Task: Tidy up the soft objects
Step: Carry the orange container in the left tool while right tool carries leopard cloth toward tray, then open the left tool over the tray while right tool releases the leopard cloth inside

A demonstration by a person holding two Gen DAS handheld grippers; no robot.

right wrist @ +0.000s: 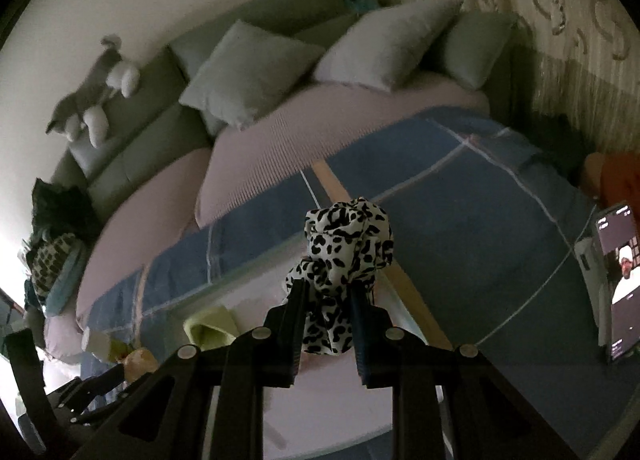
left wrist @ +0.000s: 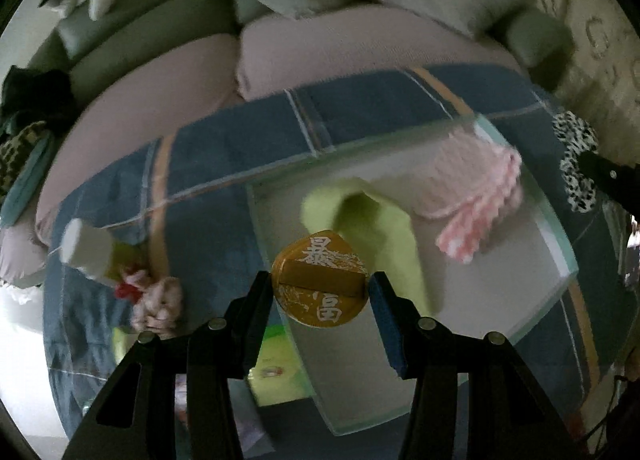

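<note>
Your left gripper (left wrist: 322, 286) clamps a gold ingot toy (left wrist: 320, 280) above the clear bin (left wrist: 560, 236), where a pink knit (left wrist: 476, 188) and green cloth (left wrist: 384, 228) lie. Your right gripper (right wrist: 326, 296) pinches a leopard-print scrunchie (right wrist: 344, 252). Loose toys (left wrist: 156, 300) lie beside the bin.

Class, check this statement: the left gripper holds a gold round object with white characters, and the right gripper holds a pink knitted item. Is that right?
Not quite. The left gripper does hold the gold round object, but the right gripper is shut on a black-and-white spotted fabric piece, as the right wrist view shows. The pink knitted item lies in the clear tray.
</note>
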